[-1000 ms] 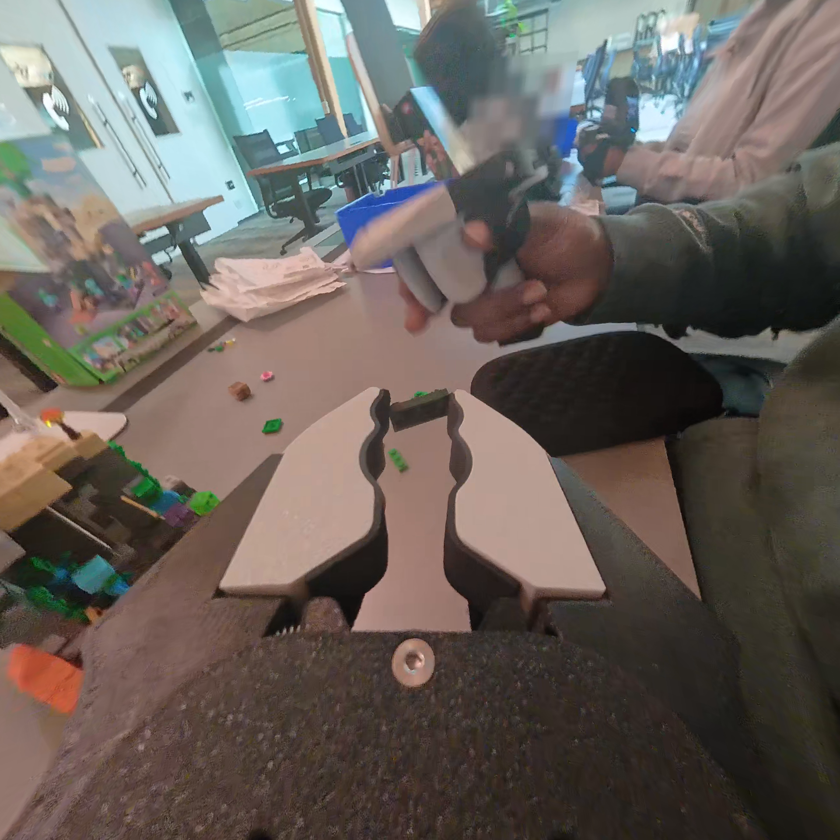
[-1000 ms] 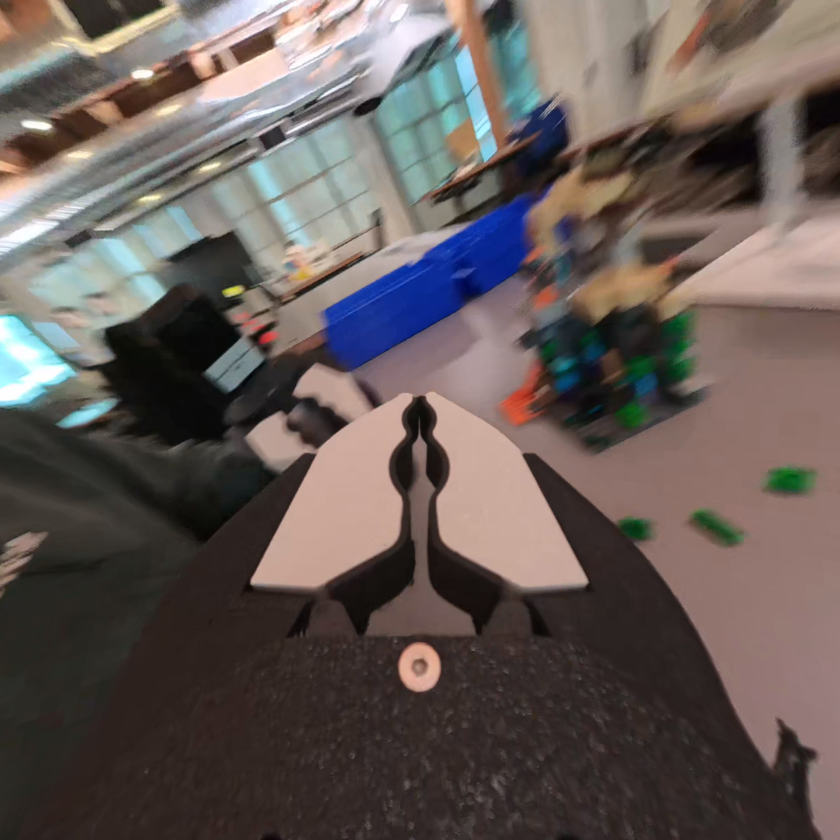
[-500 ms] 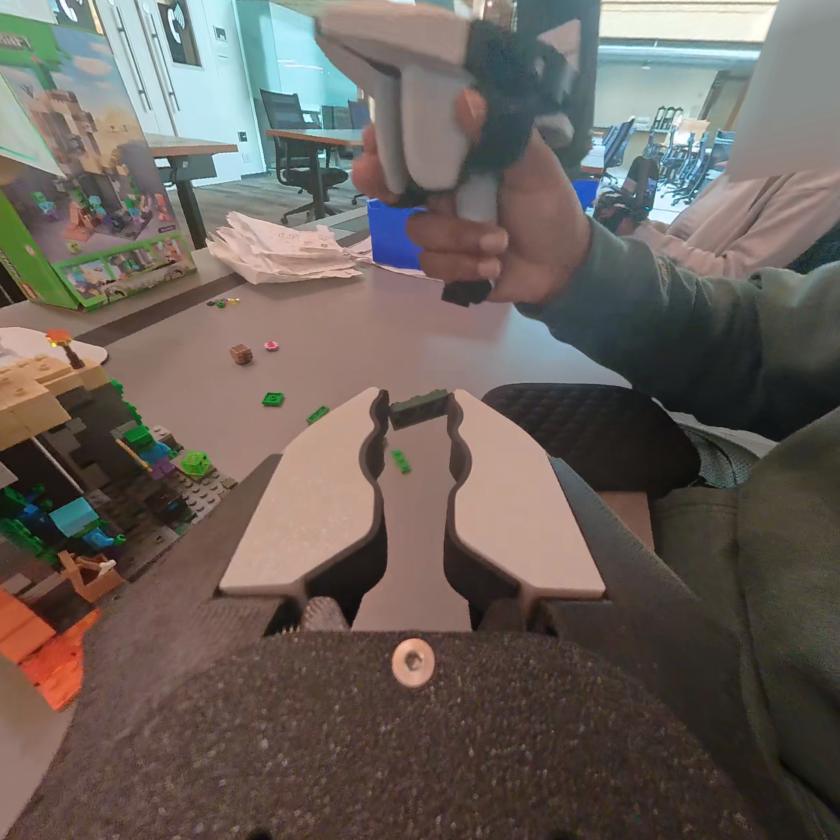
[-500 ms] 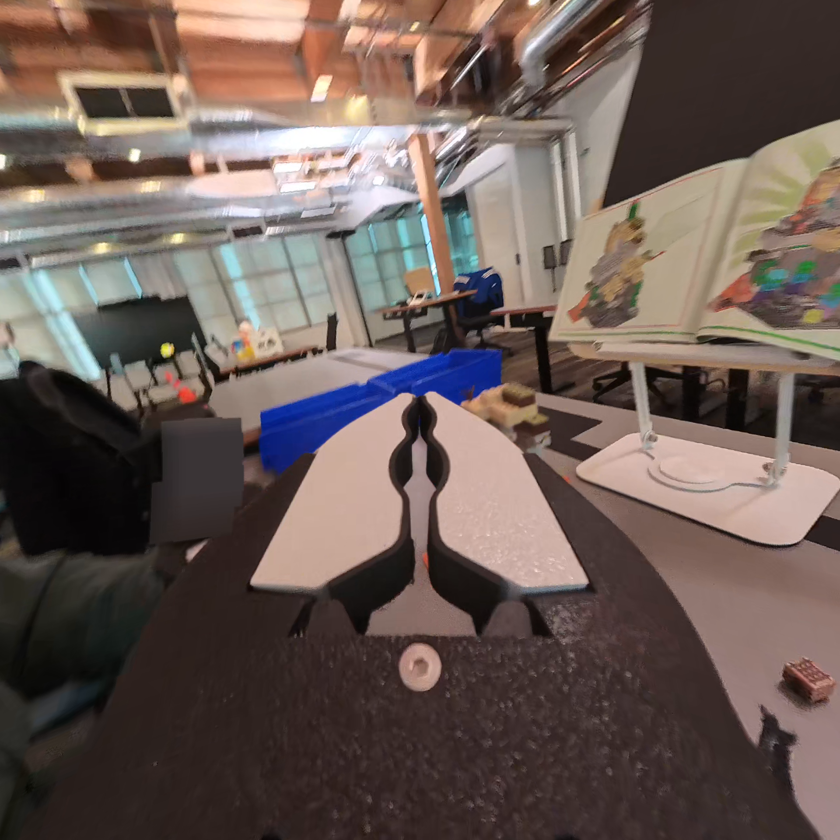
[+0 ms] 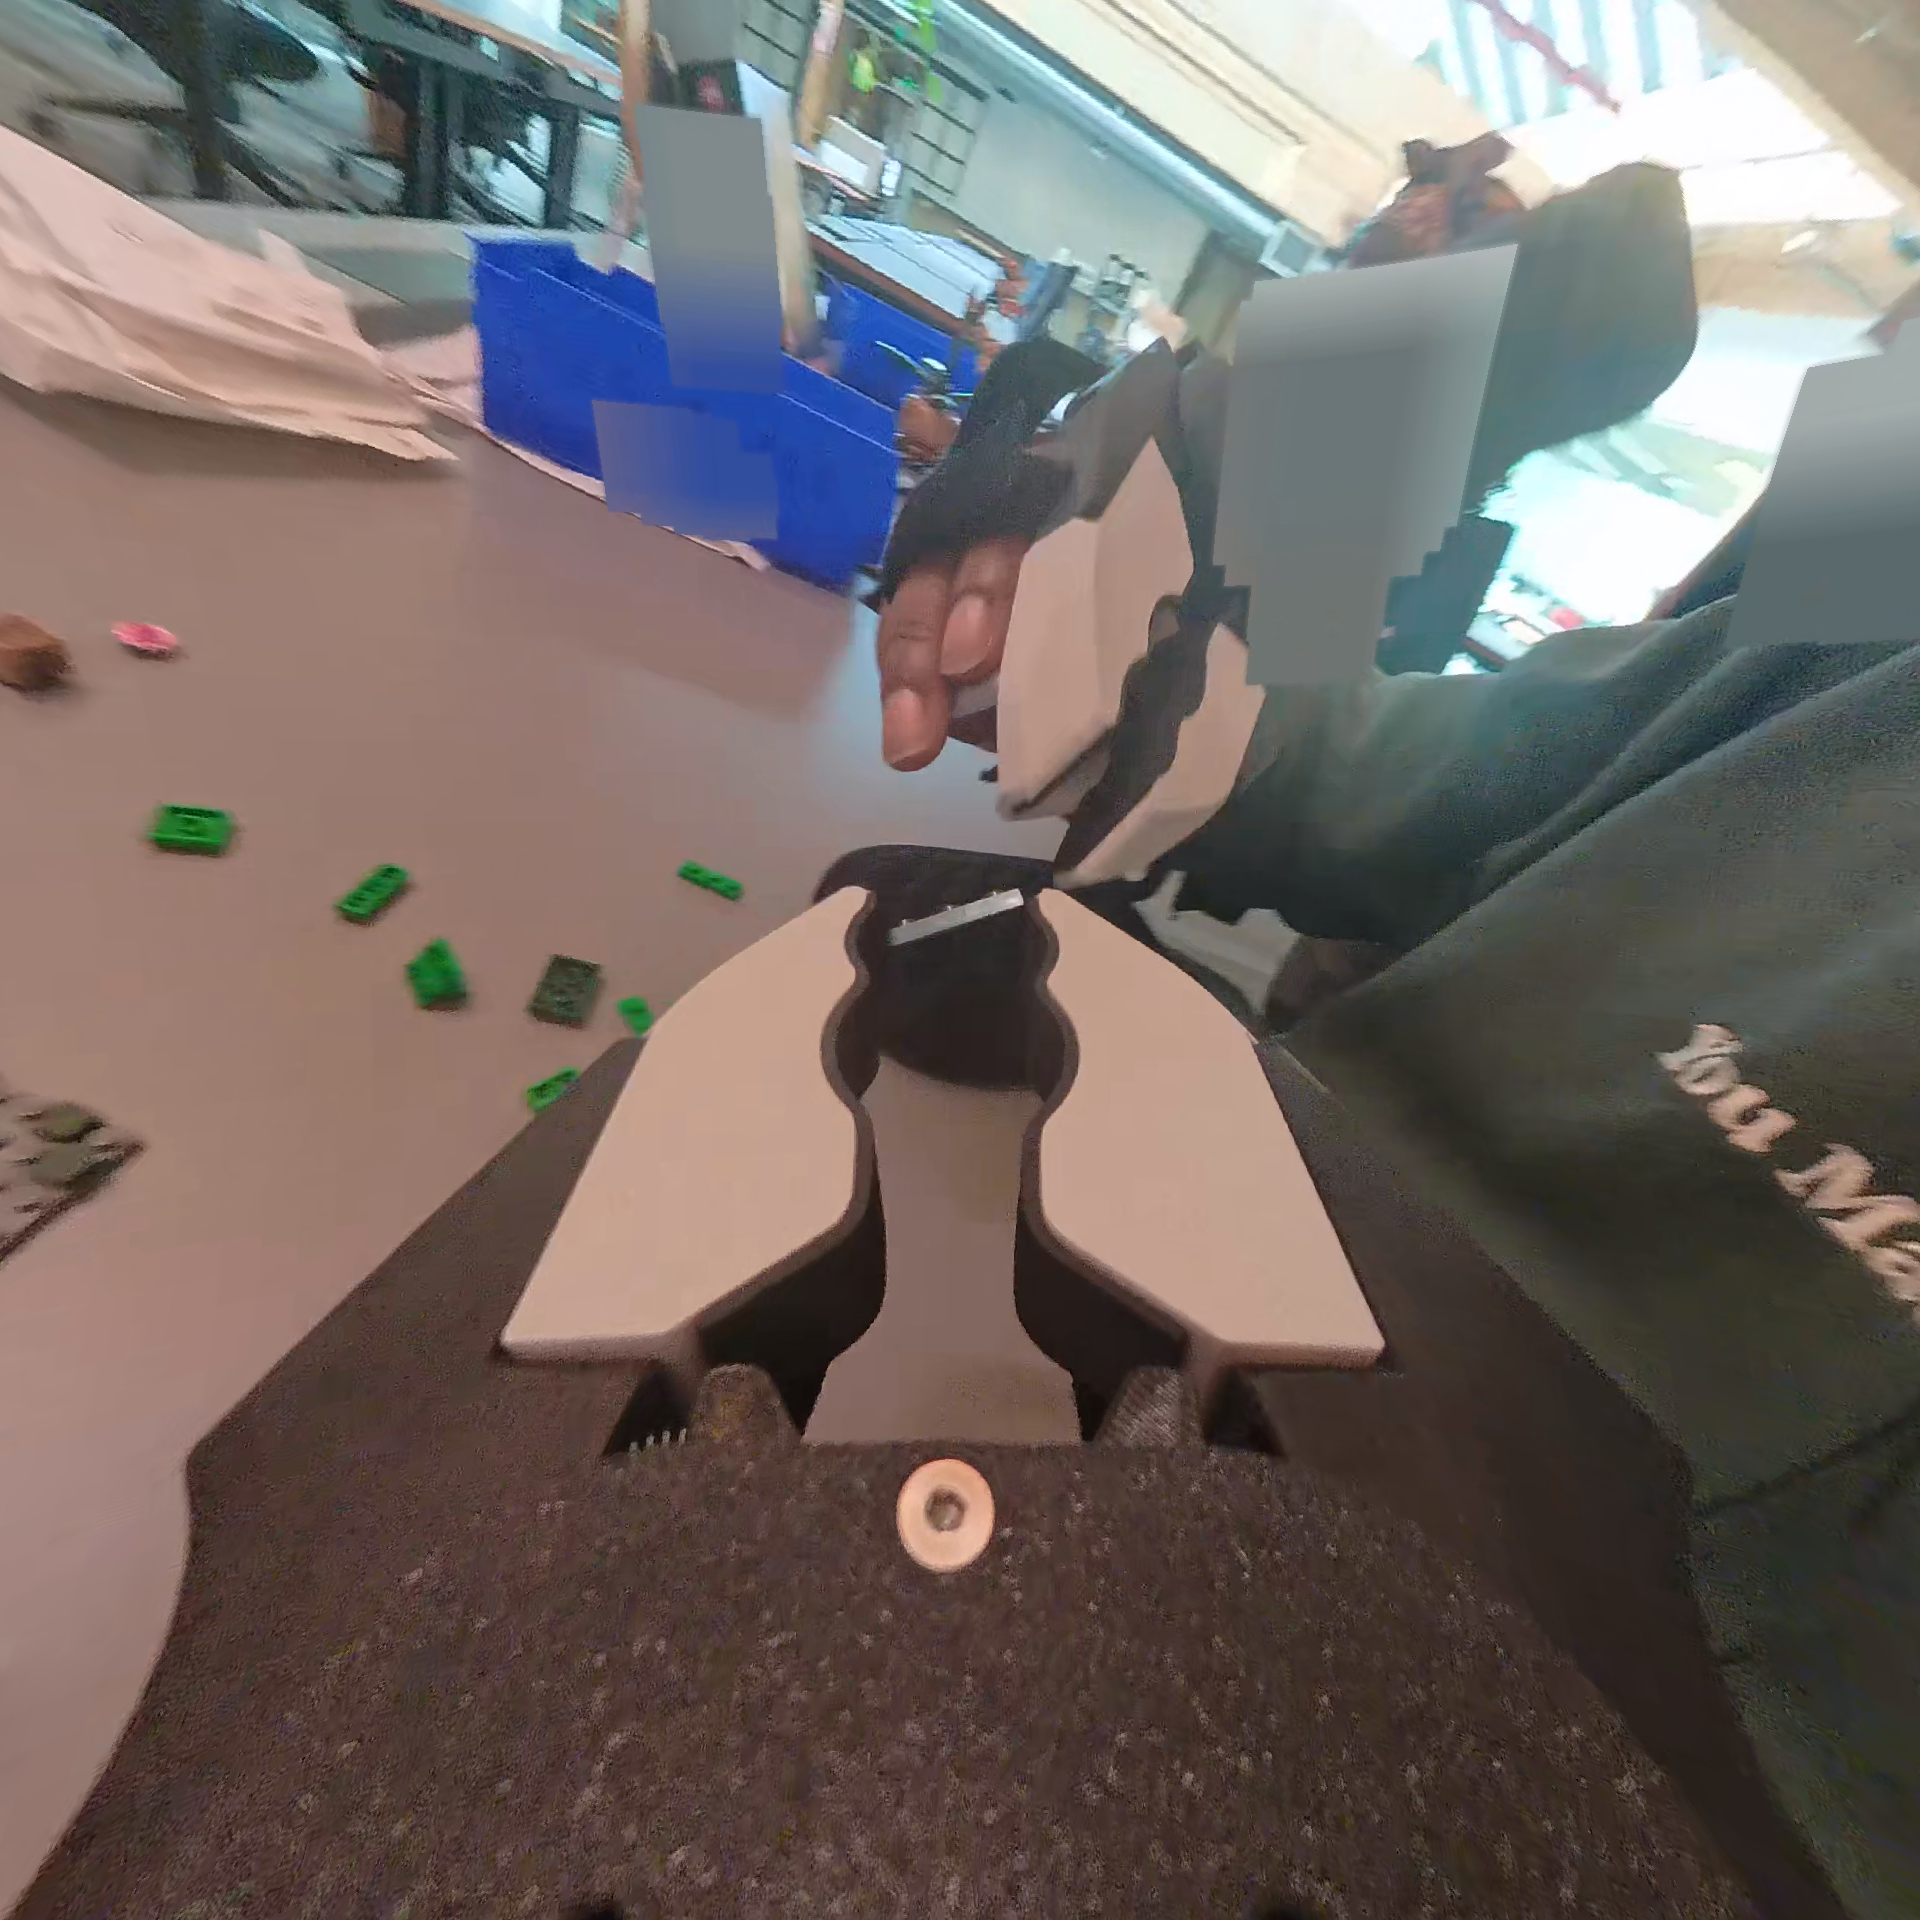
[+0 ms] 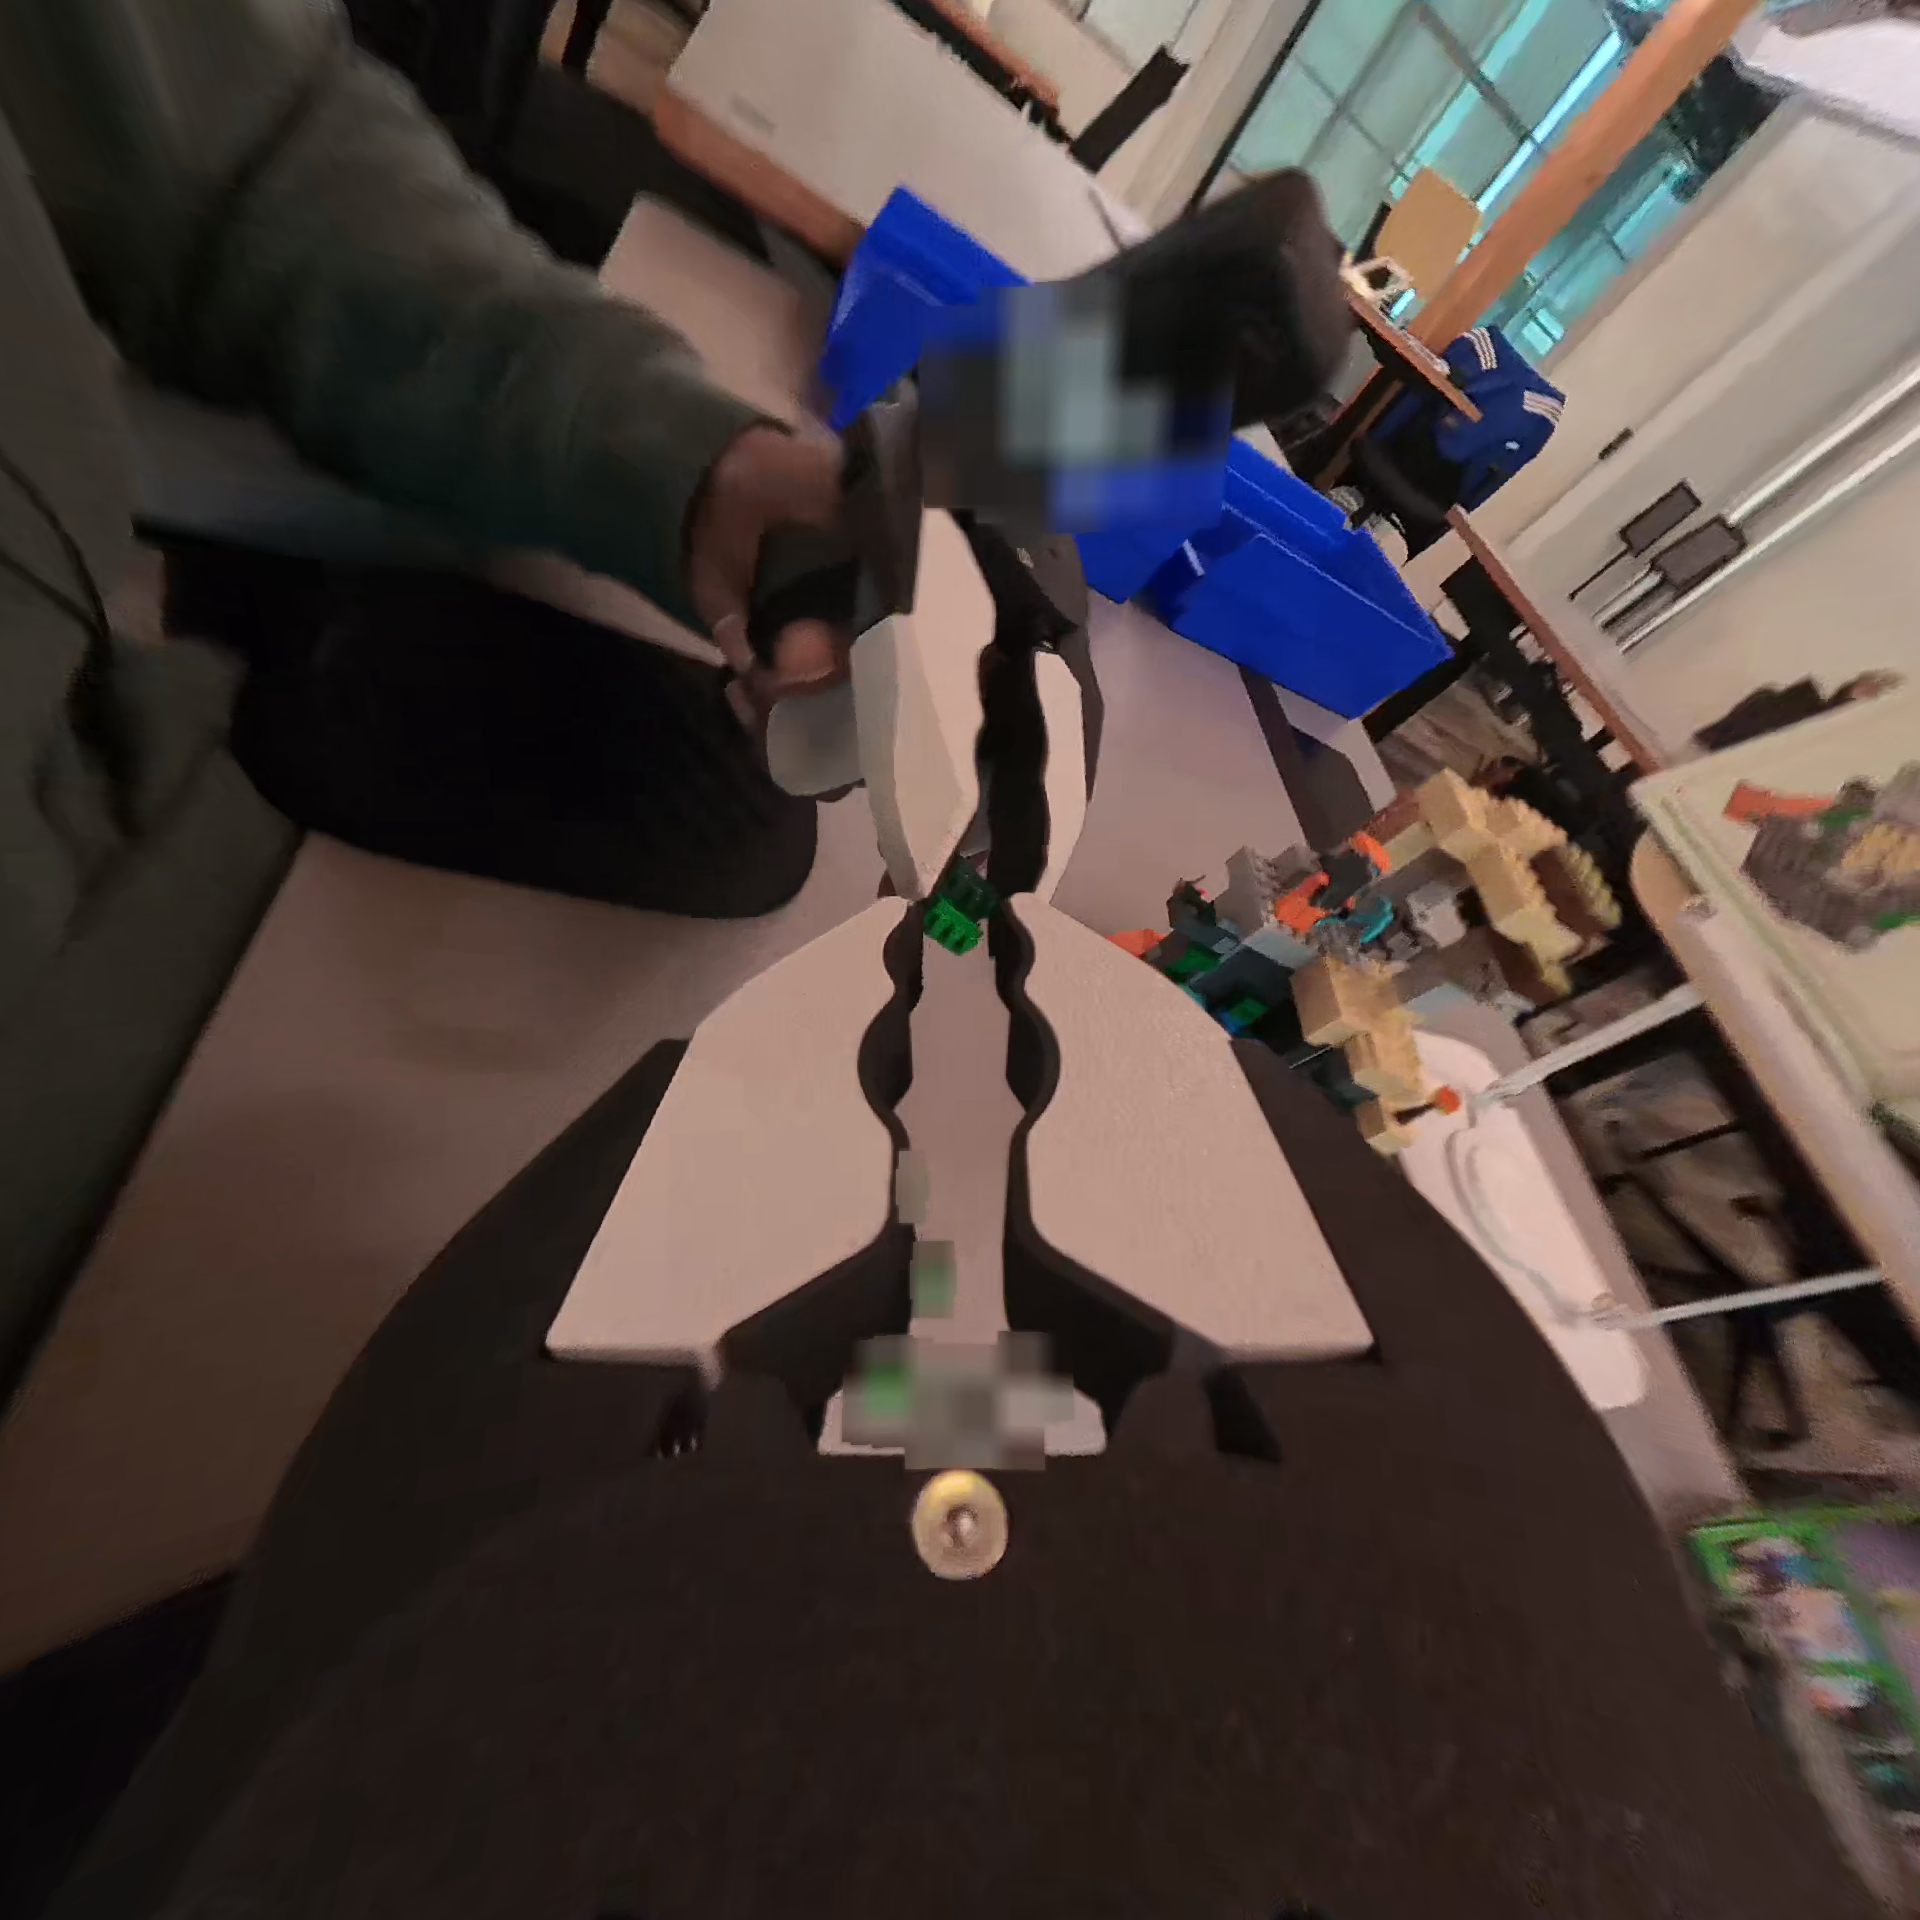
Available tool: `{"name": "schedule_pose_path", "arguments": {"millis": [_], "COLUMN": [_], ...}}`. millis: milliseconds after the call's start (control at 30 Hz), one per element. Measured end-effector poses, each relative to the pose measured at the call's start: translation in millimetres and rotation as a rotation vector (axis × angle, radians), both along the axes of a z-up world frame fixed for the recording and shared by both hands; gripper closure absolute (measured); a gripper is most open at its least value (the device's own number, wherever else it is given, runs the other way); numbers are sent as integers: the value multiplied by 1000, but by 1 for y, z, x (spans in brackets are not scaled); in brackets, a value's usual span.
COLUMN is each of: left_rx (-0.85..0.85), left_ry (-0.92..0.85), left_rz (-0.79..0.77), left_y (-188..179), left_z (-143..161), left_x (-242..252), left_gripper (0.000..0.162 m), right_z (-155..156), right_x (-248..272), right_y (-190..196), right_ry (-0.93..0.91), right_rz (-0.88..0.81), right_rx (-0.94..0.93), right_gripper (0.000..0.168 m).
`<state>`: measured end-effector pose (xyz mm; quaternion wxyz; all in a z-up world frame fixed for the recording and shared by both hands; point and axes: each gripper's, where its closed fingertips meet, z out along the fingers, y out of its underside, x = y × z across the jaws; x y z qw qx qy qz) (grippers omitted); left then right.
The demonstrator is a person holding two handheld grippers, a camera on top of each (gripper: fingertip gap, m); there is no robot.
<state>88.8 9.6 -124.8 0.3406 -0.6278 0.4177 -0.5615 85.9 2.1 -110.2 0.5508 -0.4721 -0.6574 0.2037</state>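
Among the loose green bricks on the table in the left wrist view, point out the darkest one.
The dark green plate, lying just right of a bright green brick near the left gripper's left finger. The other loose pieces are bright green; this one is dull and nearly black-green.

Scattered on the grey surface (image 5: 436, 665): small green plates (image 5: 370, 891), a brown block (image 5: 29, 651), a pink piece (image 5: 145, 636). Far left, stacked white papers (image 5: 177, 322); beyond, blue bins (image 5: 582, 343). Right, blurred, perhaps a brick-built model (image 6: 1351, 966).
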Motion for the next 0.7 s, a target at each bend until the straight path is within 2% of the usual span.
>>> {"name": "schedule_pose_path", "arguments": {"millis": [167,400,533,700], "left_rx": [-133,-301,-379,-372], "left_ry": [-39,-111,-149,-190], "left_rz": [-105,-194,-212,-180], "left_y": [-12,-19,-21,-15], "left_z": [7,15,17,23], "left_x": [4,3,5,7], "left_gripper": [137,138,138,138], "right_z": [-9,-3,-2,3], "right_x": [-8,-8,-7,-6], "right_y": [-5,-9,-11,-6], "right_ry": [-126,-130,-128,-104], "right_rz": [18,28,28,-45], "right_rx": [187,308,295,225], "right_gripper": [152,160,160,162]}}
